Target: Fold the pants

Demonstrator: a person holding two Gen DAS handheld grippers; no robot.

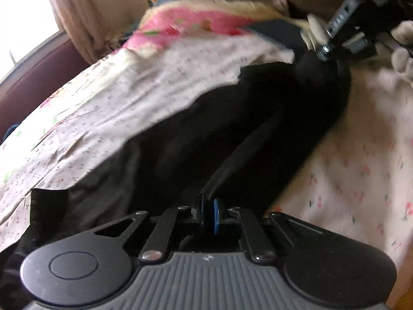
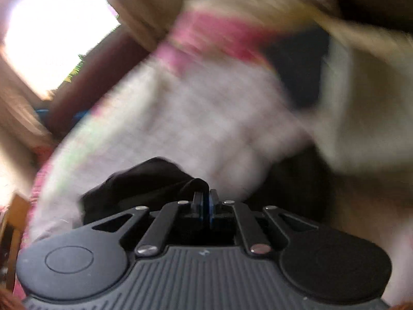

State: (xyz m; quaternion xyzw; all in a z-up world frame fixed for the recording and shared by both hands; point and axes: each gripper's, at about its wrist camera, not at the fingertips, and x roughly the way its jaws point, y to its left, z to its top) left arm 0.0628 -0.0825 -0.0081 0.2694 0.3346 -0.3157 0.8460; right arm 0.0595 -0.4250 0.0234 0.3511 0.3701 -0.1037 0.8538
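Observation:
Black pants (image 1: 232, 118) lie stretched across a floral bedsheet (image 1: 103, 98). My left gripper (image 1: 207, 206) is shut on the near edge of the pants, with the fabric pinched between its blue pads. My right gripper (image 1: 327, 49) shows at the far end of the pants in the left wrist view, on the cloth there. In the right wrist view my right gripper (image 2: 206, 199) is shut on a bunched fold of the black pants (image 2: 144, 186). That view is heavily motion-blurred.
A pink and white blanket (image 1: 185, 23) is heaped at the far end of the bed. A bright window (image 1: 23, 18) and curtain (image 1: 77, 13) are at the left. The bed's dark red frame (image 1: 38, 72) runs along the left edge.

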